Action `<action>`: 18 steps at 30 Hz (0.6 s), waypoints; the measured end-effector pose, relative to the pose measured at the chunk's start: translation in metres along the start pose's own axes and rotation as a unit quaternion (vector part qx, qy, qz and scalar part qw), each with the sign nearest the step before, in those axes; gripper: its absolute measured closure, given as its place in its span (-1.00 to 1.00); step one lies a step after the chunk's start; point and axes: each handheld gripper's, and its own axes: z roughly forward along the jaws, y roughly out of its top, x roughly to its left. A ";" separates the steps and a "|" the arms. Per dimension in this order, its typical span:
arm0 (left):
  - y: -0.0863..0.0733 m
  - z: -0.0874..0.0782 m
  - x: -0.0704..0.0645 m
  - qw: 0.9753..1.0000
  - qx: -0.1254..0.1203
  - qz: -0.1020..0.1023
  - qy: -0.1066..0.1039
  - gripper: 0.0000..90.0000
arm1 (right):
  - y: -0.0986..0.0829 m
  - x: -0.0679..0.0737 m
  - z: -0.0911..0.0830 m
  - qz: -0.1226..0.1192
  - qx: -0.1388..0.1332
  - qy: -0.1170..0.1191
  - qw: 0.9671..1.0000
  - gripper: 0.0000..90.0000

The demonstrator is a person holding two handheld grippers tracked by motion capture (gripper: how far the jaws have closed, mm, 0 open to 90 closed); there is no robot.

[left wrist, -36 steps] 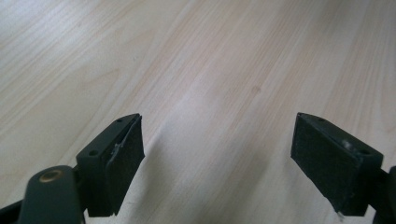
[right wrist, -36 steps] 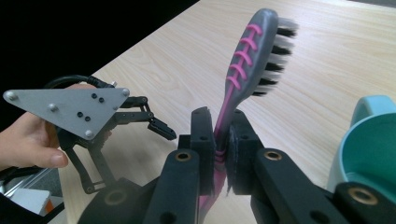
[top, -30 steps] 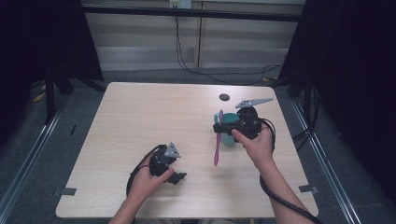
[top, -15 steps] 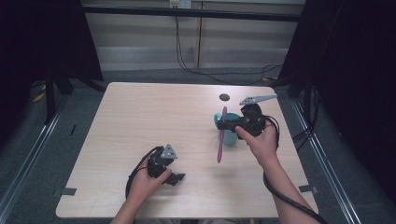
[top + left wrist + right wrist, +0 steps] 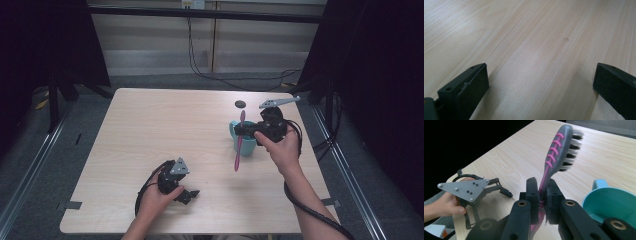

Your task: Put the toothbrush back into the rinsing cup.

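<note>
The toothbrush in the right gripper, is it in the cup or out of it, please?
Out. The right gripper clamps the toothbrush beside the teal cup; its lower end hangs over bare table.

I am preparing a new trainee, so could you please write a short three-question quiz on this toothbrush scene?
1. True or false: the right tool is shut on the toothbrush.
2. What does the left tool hold?
A. the teal cup
B. nothing, it is open over the table
C. a sponge
3. Fill in: the small dark disc lies on the table ____ the cup, toward the far edge.

Key: 1 true; 2 B; 3 beyond.
</note>
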 end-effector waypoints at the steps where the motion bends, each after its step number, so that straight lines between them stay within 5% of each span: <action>1: 0.000 0.000 0.000 1.000 0.000 0.000 0.000 -1.00 | 0.001 0.000 0.000 0.000 0.000 -0.001 1.000 0.85; 18: 0.000 0.000 0.000 1.000 0.000 0.000 0.000 -1.00 | 0.014 -0.004 -0.005 0.000 -0.007 -0.005 1.000 0.85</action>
